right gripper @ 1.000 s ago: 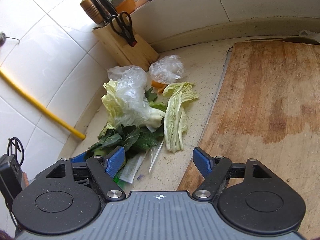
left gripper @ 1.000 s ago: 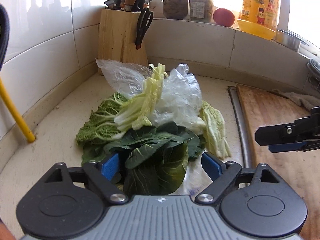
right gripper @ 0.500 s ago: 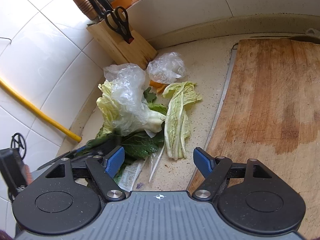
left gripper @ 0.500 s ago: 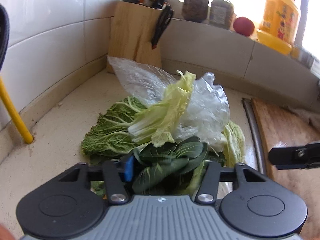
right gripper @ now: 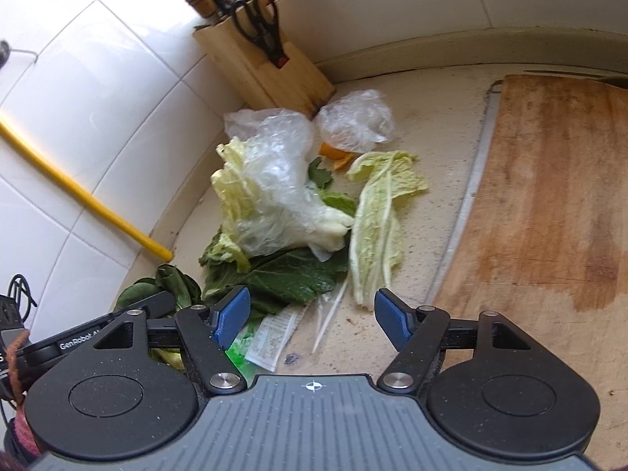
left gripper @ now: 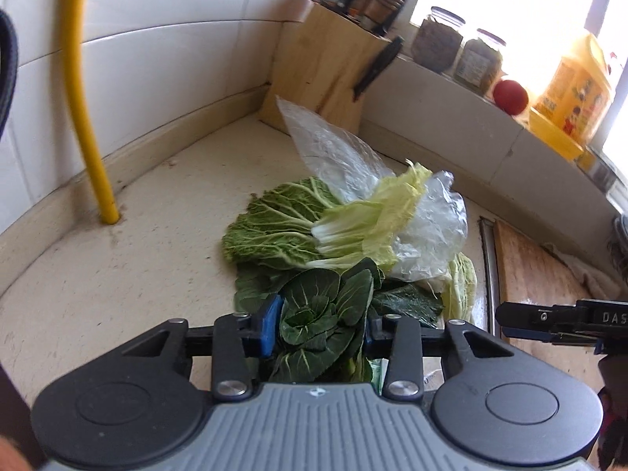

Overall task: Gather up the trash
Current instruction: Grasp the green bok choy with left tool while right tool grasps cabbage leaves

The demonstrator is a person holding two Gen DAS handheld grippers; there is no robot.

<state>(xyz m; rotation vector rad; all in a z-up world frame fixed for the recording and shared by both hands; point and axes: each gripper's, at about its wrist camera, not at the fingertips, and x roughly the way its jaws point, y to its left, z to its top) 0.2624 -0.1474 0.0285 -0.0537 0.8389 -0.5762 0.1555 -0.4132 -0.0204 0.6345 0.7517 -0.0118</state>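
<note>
The left gripper (left gripper: 320, 331) is squeezing its fingers on the dark green leaves (left gripper: 325, 322) at lower centre of the left view, at the near edge of the scrap pile. Judging by the limp leaves, lifting slowly should keep the cabbage (left gripper: 365, 219) and plastic bag (left gripper: 431, 223) from spilling. The right gripper (right gripper: 312, 314) is waiting with fingers apart over a wrapper (right gripper: 271, 337). The speckled worktop (left gripper: 117, 274) is meeting white tiles; a wooden board (right gripper: 549, 196) is lying at right.

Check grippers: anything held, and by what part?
Left gripper is shut on the dark greens, pinched across the bunched leaves at the near end of the pile. Right gripper is open, holding nothing.
</note>
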